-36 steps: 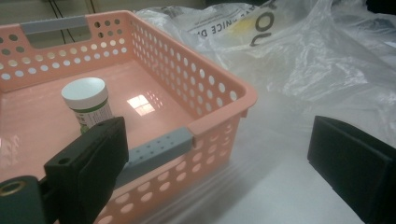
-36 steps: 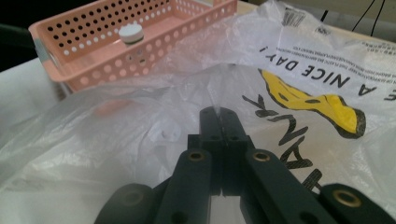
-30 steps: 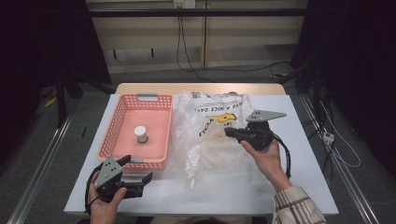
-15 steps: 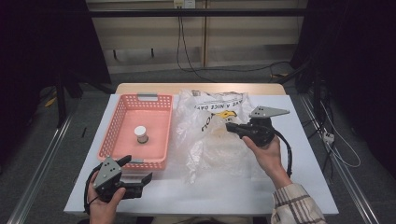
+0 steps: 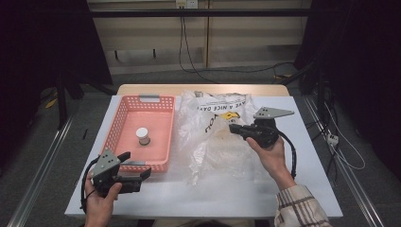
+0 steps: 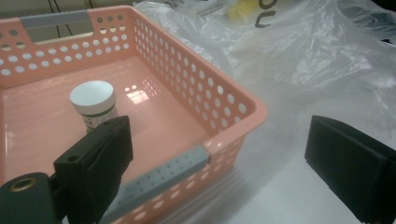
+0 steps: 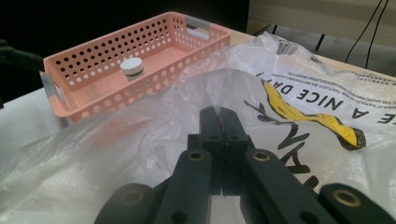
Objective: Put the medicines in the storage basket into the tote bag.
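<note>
1. Plastic bag [image 5: 222, 137] is lying crumpled on the table [image 5: 293, 189], right of the pink basket [image 5: 124, 118]; I'm pinching a fold in my right gripper [image 5: 235, 128], jaws together, likely lifting next.
2. Left gripper [image 5: 137, 164] is idling, jaws apart.
3. Left gripper view is showing the basket's small jar [image 6: 95, 103] closest.

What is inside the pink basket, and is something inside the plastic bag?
The pink basket holds one white-lidded jar, standing upright. The plastic bag's crumpled film hides any contents.
</note>
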### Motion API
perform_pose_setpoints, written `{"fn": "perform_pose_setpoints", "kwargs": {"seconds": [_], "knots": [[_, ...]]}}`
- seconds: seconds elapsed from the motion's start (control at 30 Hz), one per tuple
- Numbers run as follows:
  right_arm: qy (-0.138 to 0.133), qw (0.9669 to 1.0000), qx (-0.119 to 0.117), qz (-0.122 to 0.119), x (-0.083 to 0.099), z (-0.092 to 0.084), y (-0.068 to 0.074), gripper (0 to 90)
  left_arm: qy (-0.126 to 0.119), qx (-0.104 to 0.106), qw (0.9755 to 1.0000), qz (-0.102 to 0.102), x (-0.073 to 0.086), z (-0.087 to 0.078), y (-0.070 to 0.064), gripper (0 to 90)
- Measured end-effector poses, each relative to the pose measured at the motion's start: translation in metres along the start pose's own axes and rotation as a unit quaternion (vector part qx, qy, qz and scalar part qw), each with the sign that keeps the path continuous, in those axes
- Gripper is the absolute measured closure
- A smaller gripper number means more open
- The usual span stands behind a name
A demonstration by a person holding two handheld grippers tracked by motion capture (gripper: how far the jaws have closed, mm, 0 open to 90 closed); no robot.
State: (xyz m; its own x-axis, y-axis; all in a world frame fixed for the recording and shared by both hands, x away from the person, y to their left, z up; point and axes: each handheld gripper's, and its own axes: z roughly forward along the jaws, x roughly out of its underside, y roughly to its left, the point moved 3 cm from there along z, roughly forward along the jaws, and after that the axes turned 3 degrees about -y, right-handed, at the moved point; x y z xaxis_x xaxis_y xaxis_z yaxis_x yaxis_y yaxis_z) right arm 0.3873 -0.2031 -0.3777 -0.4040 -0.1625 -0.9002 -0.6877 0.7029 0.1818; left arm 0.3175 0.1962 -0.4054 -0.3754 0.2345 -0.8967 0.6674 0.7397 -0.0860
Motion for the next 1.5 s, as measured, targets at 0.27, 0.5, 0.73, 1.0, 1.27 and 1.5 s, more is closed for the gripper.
{"fn": "perform_pose_setpoints", "kwargs": {"seconds": [0.27,0.5,0.73,1.0,1.27,1.5], "knots": [[0.007,0.9999,-0.006,-0.004,0.003,0.003,0.003,90.0,0.026,0.008,0.9994,0.023,-0.015,0.008,0.011,9.8],[0.008,0.9999,-0.006,-0.002,0.003,0.004,0.002,90.0,0.056,0.01,0.9976,0.04,-0.03,0.017,0.025,11.8],[0.006,1.0,-0.005,-0.002,0.003,0.002,0.003,90.0,0.072,0.013,0.997,0.025,-0.033,0.032,0.036,10.4],[0.01,0.9999,-0.007,-0.005,0.003,0.004,0.004,90.0,0.078,0.01,0.9961,0.039,-0.038,0.046,0.049,10.4],[0.012,0.9999,-0.006,-0.004,0.004,0.004,0.003,90.0,0.093,0.009,0.9944,0.049,-0.046,0.062,0.057,11.4],[0.011,0.9999,-0.007,-0.004,0.004,0.004,0.004,90.0,0.088,0.002,0.9952,0.043,-0.057,0.073,0.065,11.9]]}}
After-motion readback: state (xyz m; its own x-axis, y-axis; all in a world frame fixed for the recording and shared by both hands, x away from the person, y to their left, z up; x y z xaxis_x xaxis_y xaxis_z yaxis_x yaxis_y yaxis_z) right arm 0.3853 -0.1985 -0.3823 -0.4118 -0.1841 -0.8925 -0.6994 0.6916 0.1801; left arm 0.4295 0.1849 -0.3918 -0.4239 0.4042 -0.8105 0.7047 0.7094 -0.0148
